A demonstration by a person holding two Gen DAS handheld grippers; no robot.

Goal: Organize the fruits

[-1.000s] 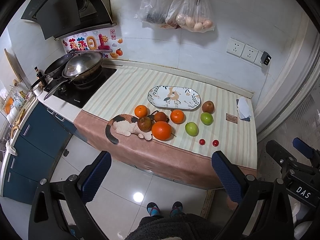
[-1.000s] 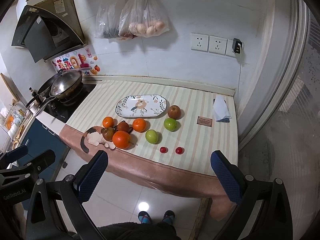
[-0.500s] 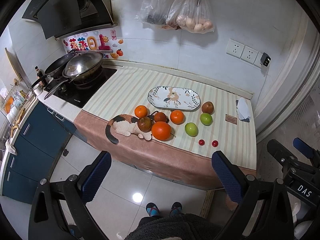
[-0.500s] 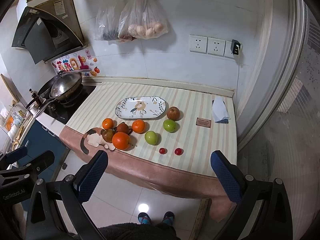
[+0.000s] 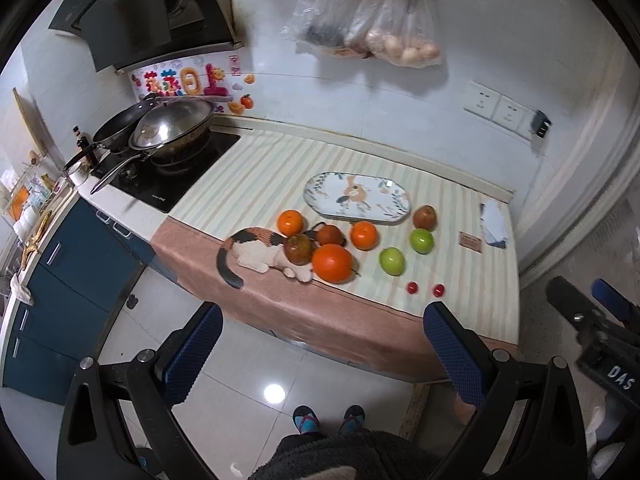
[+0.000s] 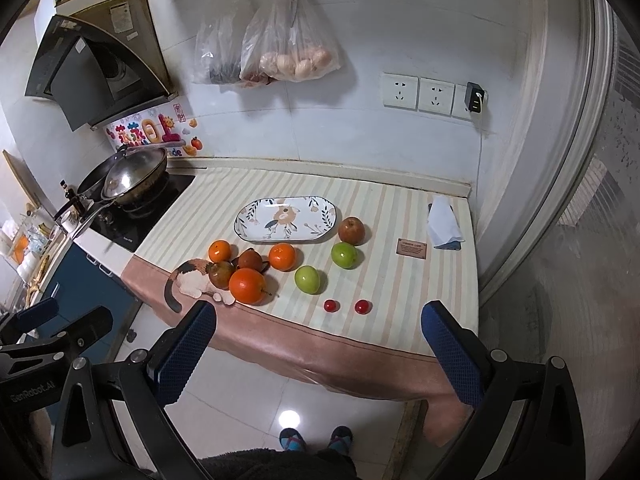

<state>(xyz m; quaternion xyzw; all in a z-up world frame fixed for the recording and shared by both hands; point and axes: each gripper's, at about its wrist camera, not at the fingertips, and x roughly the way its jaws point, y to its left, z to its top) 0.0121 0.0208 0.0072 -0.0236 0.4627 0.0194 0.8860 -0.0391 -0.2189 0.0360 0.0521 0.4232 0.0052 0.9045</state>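
An empty oval patterned plate (image 5: 357,199) (image 6: 291,219) lies on the striped counter cloth. In front of it sit three oranges, the largest (image 5: 333,263) (image 6: 248,285) nearest me, two brown fruits (image 5: 299,248), a red-brown apple (image 5: 425,217) (image 6: 351,230), two green apples (image 5: 392,261) (image 6: 307,279) and two cherry tomatoes (image 5: 412,287) (image 6: 331,305). My left gripper (image 5: 324,340) and right gripper (image 6: 318,336) are both open and empty, held back over the floor, short of the counter edge.
A stove with a wok and pan (image 5: 172,128) stands at the left. A cat-shaped mat (image 5: 256,250) lies under the left fruits. A small card (image 6: 412,248) and a tissue (image 6: 442,222) lie at the right. Bags (image 6: 292,56) hang on the wall.
Both views have shifted slightly closer to the counter. The fruits and plate have not moved, and both grippers stay open.
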